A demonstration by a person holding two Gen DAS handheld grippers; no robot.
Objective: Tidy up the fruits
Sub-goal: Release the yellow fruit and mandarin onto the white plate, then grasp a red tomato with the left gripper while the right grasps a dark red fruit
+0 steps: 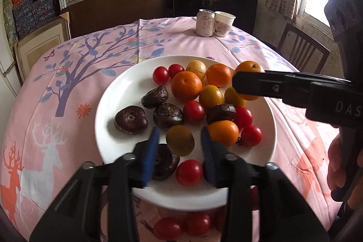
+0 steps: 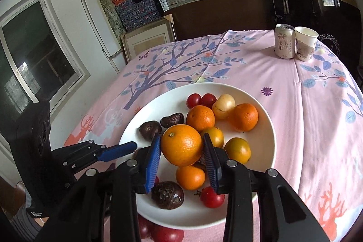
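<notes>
A white plate (image 1: 118, 92) on the pink tablecloth holds oranges, red cherry tomatoes, yellow-green fruits and dark water chestnuts. My left gripper (image 1: 180, 140) hovers over the plate's near side with a blurred yellow-green fruit (image 1: 180, 140) between its blue pads (image 1: 150, 151); small gaps show at both pads. My right gripper (image 2: 182, 147) is shut on a large orange (image 2: 181, 144) and holds it above the plate (image 2: 261, 146). In the left wrist view this orange (image 1: 249, 67) shows behind the right gripper's black finger (image 1: 272, 86). The left gripper's finger (image 2: 115, 150) shows in the right wrist view.
A drink can (image 1: 205, 23) and a paper cup (image 1: 223, 23) stand at the table's far edge. Several red tomatoes (image 1: 181, 227) lie on the cloth below the plate's near rim. A wooden chair (image 1: 301, 51) stands at the right. Shelves of boxes fill the back wall.
</notes>
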